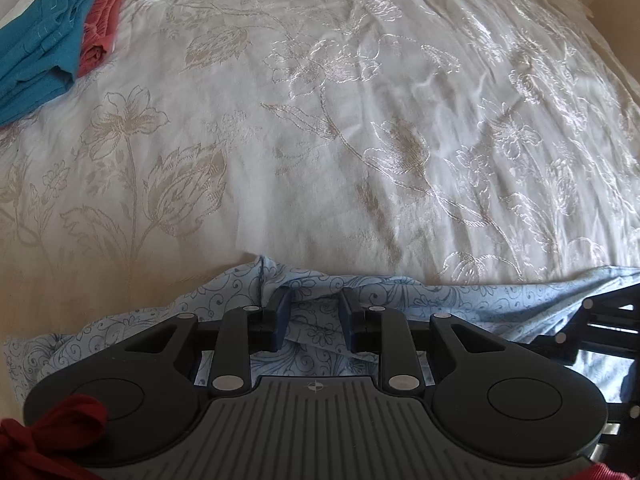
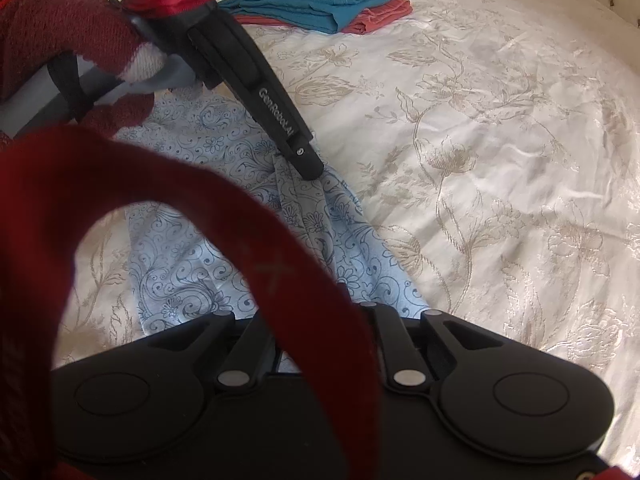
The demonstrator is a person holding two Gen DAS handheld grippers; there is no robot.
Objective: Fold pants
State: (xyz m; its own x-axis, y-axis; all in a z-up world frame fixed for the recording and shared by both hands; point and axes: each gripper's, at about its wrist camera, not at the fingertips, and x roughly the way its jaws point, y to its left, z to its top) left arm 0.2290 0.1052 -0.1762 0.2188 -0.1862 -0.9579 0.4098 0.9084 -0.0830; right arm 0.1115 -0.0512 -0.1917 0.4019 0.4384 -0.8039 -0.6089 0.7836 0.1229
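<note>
Light blue pants with a dark floral print lie bunched on the bed's near part. My left gripper has its blue-padded fingers apart with pants fabric bunched between them; they do not pinch it. In the right wrist view the left gripper's tip rests on a gathered fold of the pants. My right gripper's fingers are hidden behind a red strap, so its state does not show; pants fabric runs under its body.
A white bedspread with beige embroidered flowers covers the bed. Folded teal and coral-red garments are stacked at the far left corner, and show at the top in the right wrist view. A red-sleeved hand holds the left gripper.
</note>
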